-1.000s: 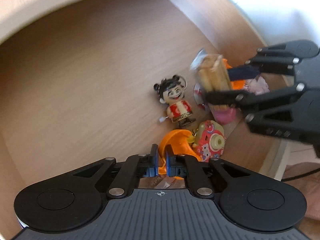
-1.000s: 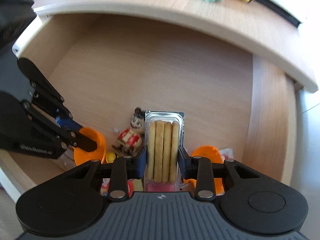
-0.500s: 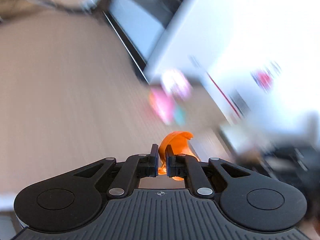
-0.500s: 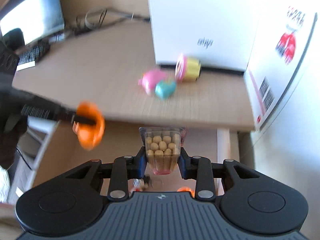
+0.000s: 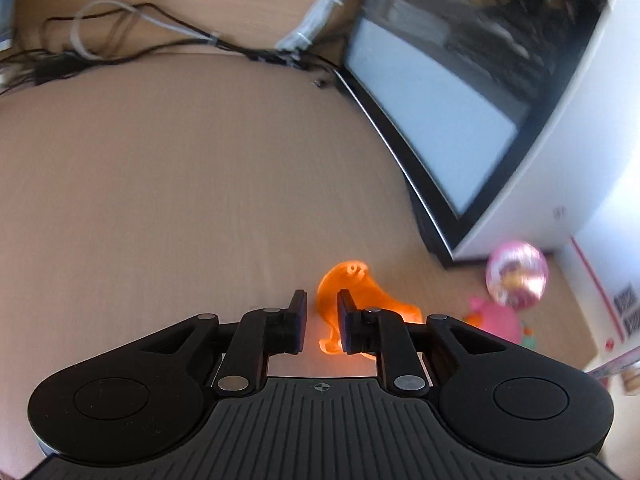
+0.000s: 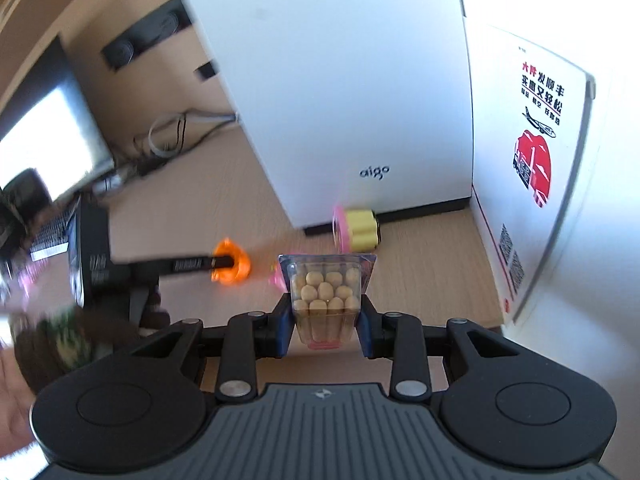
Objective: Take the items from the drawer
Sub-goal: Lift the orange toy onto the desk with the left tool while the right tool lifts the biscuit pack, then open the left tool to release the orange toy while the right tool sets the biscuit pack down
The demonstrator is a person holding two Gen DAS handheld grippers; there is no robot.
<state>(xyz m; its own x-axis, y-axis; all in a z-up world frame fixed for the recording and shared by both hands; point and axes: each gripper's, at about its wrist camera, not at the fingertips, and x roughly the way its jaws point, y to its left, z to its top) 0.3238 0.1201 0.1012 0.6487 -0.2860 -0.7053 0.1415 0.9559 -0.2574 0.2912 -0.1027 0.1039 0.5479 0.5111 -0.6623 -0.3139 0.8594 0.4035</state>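
My left gripper [image 5: 322, 320] hovers over the wooden desk top [image 5: 180, 184] with its jaws slightly parted. A blurred orange plastic piece [image 5: 352, 288] sits against the right finger, clear of the left one. In the right wrist view the orange piece [image 6: 232, 266] shows at the tip of the left gripper's fingers [image 6: 188, 266]. My right gripper [image 6: 325, 312] is shut on a clear pack of biscuit sticks [image 6: 325, 292], held end-on above the desk. The drawer is out of view.
A pink ball [image 5: 516, 274] and a pink toy [image 5: 494, 318] lie by a white computer case [image 6: 340, 100]. A yellow and pink toy [image 6: 358, 228] lies at its base. A printed white carton [image 6: 532, 140] stands on the right, with a monitor [image 5: 440, 120] and cables [image 5: 120, 36] behind.
Both grippers have risen out of the drawer to above the desk top. The left jaws have parted and the orange piece has come loose. The right still grips the biscuit pack.
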